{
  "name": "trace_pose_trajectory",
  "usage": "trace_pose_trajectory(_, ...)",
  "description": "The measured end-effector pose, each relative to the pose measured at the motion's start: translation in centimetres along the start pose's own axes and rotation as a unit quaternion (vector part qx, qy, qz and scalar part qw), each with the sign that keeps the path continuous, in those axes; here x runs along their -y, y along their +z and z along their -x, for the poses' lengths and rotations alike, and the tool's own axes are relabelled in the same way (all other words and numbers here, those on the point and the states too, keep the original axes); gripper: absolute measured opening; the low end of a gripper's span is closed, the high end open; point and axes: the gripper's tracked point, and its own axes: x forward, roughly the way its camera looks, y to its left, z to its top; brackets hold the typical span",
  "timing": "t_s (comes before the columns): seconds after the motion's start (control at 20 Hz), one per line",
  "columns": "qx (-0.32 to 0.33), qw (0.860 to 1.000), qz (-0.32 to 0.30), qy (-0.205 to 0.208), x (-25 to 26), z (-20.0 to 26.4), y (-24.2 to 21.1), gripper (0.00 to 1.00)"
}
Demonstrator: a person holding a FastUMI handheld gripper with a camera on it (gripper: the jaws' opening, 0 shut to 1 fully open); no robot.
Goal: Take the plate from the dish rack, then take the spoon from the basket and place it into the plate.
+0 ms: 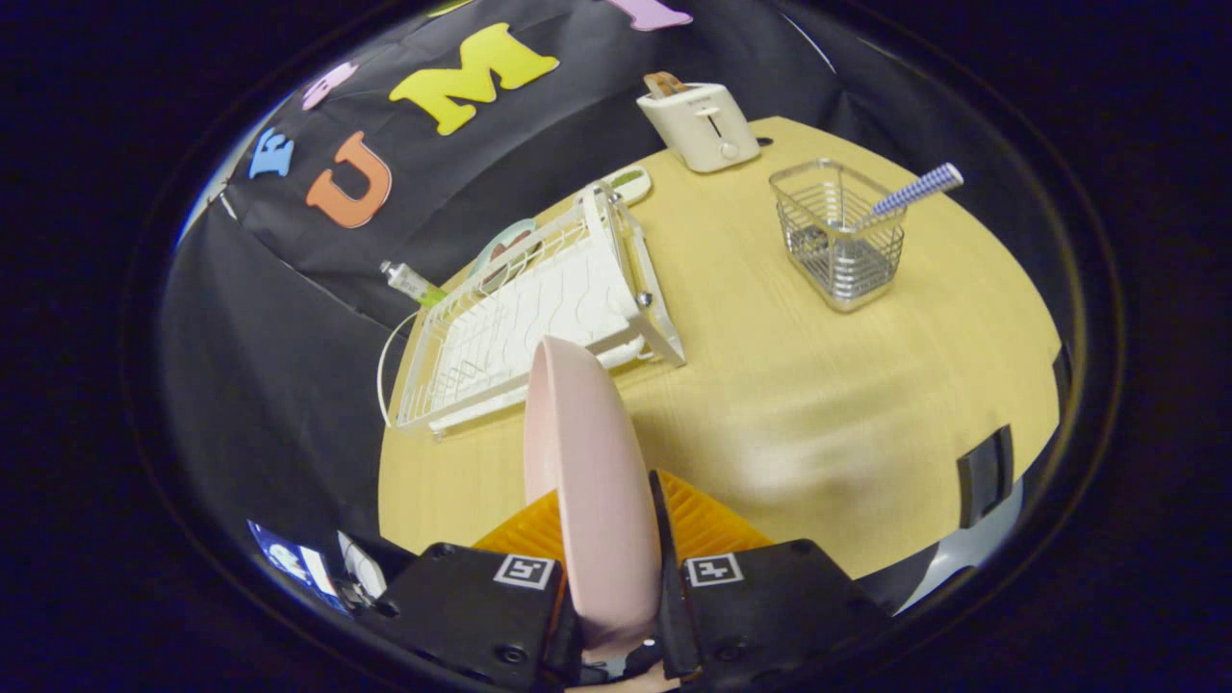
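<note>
A pink plate (pixel 587 472) stands on edge between my fingers, and my gripper (pixel 616 539) is shut on its rim, holding it in the air above the table. Beyond and to the left of the plate lies the white wire dish rack (pixel 520 318) on the wooden table (pixel 818 404). Farther off to the right stands a metal wire basket (pixel 840 241) with a spoon (pixel 910 194) leaning out of it, its handle checked blue and white.
A white toaster (pixel 703 123) with a slice of bread in it stands at the table's far edge. Behind the rack lie a small tube (pixel 412 283) and a patterned dish (pixel 500 248). A dark block (pixel 984 474) sits at the table's near right edge.
</note>
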Motion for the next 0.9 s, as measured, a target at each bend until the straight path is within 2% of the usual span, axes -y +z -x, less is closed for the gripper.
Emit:
trace_pose_trajectory(0.4, -0.04, 0.995, -0.062, 0.067, -0.3, -4.8, -1.6, 0.37)
trace_pose_trajectory(0.55, -0.04, 0.995, -0.063, 0.065, 0.6, -5.3, -1.2, 0.38)
trace_pose_trajectory(0.9, -0.001, 0.999, -0.03, 0.043, 2.0, -4.0, 0.6, 0.51)
